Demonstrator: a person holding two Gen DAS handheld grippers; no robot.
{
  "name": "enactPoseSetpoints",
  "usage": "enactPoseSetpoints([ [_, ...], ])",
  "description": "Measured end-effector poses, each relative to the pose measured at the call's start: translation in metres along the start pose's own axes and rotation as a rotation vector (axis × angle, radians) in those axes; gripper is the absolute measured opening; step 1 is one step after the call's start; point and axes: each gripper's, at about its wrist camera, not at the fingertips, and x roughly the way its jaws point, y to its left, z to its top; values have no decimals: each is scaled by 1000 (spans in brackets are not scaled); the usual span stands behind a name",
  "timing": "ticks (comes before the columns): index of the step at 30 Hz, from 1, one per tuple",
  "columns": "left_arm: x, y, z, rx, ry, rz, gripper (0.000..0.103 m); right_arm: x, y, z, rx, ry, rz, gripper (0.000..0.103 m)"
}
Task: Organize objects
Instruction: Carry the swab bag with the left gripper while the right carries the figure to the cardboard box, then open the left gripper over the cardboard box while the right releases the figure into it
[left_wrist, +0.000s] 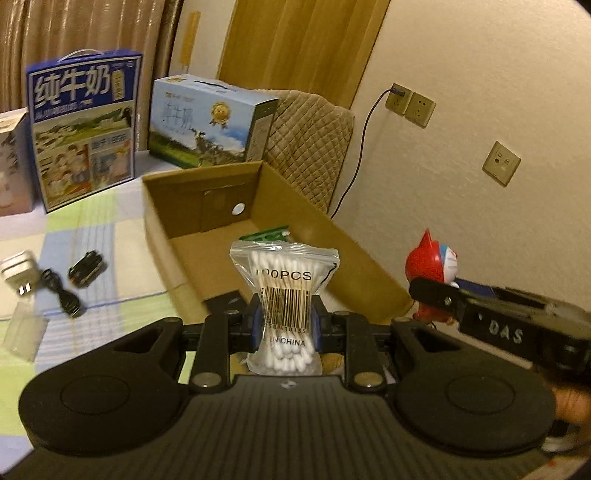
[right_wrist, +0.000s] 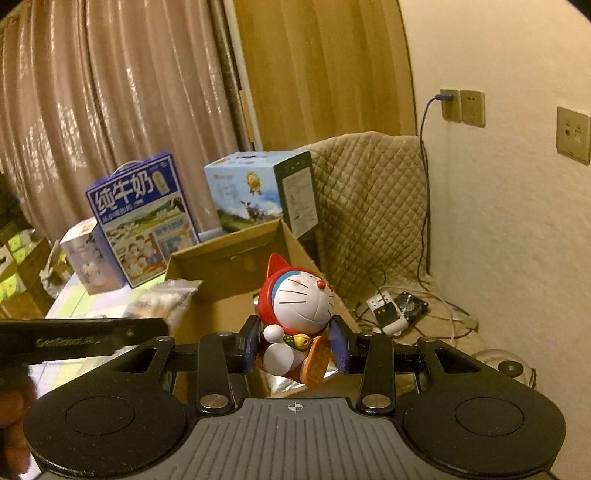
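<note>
My left gripper is shut on a clear zip bag of cotton swabs, held upright over the near end of an open cardboard box. My right gripper is shut on a red and white cat figurine, which shows in the left wrist view as a red shape at the box's right rim. In the right wrist view the cardboard box lies just beyond the figurine, and the swab bag is blurred at the left. A green packet lies inside the box.
On the checked cloth left of the box lie a white charger with a black cable and a small black object. Two milk cartons stand behind. A quilted cover, wall sockets and a power strip are at right.
</note>
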Motion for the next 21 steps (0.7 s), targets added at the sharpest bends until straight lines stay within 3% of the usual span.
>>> enactPoseSetpoints([
  [1, 4, -2, 2, 1, -3, 2, 26, 1, -3, 0, 6, 0, 3, 37],
  [2, 8, -3, 4, 1, -8, 7, 38, 1, -5, 0, 10, -1, 7, 37],
  [4, 15, -2, 7, -4, -5, 18, 52, 3, -8, 0, 16, 3, 11, 37],
  [12, 0, 26, -3, -42, -22, 73, 53, 18, -5, -2, 29, 30, 64, 37],
  [17, -17, 48, -15, -82, -26, 100, 68, 33, 5, 5, 10, 56, 112, 37],
  [19, -25, 58, -20, -105, -34, 115, 69, 42, 7, 7, 3, 68, 110, 38],
  [20, -29, 62, -23, -115, -36, 122, 70, 45, 7, 9, 3, 63, 112, 41],
  [21, -32, 67, -25, -126, -38, 128, 70, 44, 6, 10, 12, 46, 115, 53],
])
